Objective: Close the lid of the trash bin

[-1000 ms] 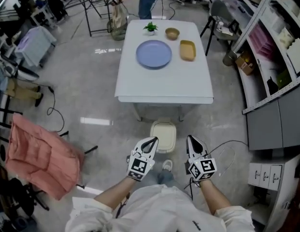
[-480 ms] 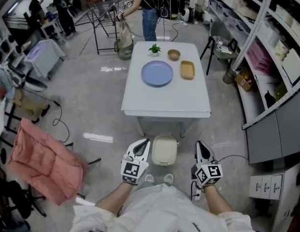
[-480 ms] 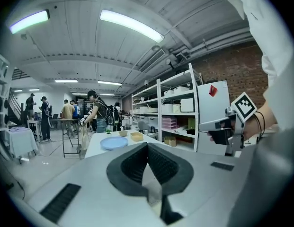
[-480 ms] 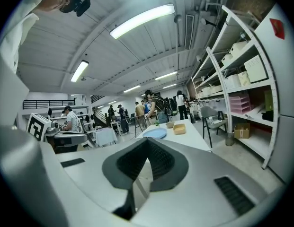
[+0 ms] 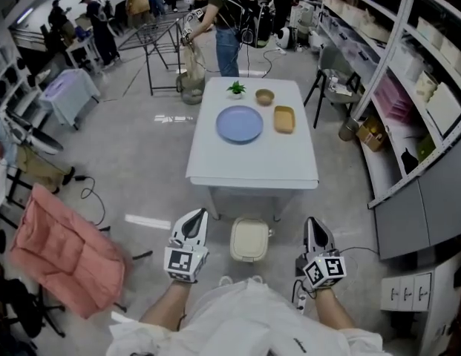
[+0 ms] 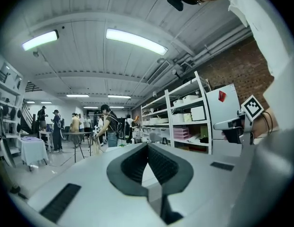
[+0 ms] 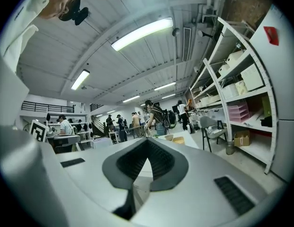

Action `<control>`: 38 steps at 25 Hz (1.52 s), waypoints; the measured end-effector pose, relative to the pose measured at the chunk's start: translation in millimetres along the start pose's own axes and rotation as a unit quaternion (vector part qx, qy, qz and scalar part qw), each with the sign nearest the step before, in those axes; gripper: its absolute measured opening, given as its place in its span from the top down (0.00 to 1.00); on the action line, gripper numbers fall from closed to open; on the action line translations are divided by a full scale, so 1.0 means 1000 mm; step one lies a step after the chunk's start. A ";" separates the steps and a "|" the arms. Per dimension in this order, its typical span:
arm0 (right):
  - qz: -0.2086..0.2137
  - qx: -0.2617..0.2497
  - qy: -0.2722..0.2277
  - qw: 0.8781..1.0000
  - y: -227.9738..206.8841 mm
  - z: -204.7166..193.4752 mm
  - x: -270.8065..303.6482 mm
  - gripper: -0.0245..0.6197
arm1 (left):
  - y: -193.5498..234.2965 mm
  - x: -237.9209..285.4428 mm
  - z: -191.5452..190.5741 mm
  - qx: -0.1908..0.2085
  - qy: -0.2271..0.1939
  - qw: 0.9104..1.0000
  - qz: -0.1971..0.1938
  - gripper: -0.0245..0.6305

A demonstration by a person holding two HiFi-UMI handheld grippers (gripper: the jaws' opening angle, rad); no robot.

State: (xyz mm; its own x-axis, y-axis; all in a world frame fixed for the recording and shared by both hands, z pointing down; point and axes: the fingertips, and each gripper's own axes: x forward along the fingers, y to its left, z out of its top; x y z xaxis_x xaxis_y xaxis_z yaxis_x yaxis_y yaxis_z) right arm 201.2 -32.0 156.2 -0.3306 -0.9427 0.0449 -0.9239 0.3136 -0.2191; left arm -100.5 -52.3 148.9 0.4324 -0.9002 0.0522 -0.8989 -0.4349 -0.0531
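Observation:
A cream trash bin [image 5: 250, 239] stands on the floor just in front of the white table [image 5: 252, 154], its lid lying flat on top. My left gripper [image 5: 198, 213] is held up to the bin's left, shut and empty. My right gripper [image 5: 312, 222] is held up to the bin's right, also shut and empty. Both are apart from the bin. In the left gripper view my left gripper [image 6: 147, 148] points level into the room with its jaws together. The right gripper view shows my right gripper [image 7: 147, 151] the same way, with nothing in it.
On the table are a blue plate [image 5: 240, 124], a yellow tray [image 5: 284, 119], a small bowl [image 5: 264, 96] and a little plant [image 5: 236, 88]. Shelving [image 5: 408, 102] runs along the right. A pink cloth [image 5: 63, 251] lies at the left. People stand at the far end.
Both grippers have risen and spread apart, away from the bin. The view has lifted, so more of the room beyond the table shows. The bin's lid stays flat.

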 end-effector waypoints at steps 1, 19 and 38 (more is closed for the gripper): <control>-0.002 0.003 -0.006 1.000 -0.001 0.004 -0.002 0.94 | 0.002 -0.002 0.005 0.001 -0.007 1.000 0.002 0.93; -0.032 -0.018 -0.021 0.999 -0.011 0.021 -0.019 0.94 | 0.006 -0.007 0.031 -0.026 -0.065 0.997 -0.017 0.93; -0.032 -0.019 -0.008 0.999 -0.012 0.014 -0.014 0.94 | -0.002 0.000 0.021 -0.031 -0.053 0.998 -0.018 0.93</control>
State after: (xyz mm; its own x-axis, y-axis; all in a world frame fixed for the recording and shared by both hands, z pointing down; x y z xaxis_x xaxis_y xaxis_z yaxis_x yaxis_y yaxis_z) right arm 219.5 -24.5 145.1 -0.2679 -0.9625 0.0416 -0.9497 0.2566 -0.1796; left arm -97.4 -52.5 127.6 0.4671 -0.8827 -0.0522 -0.8836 -0.4681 0.0095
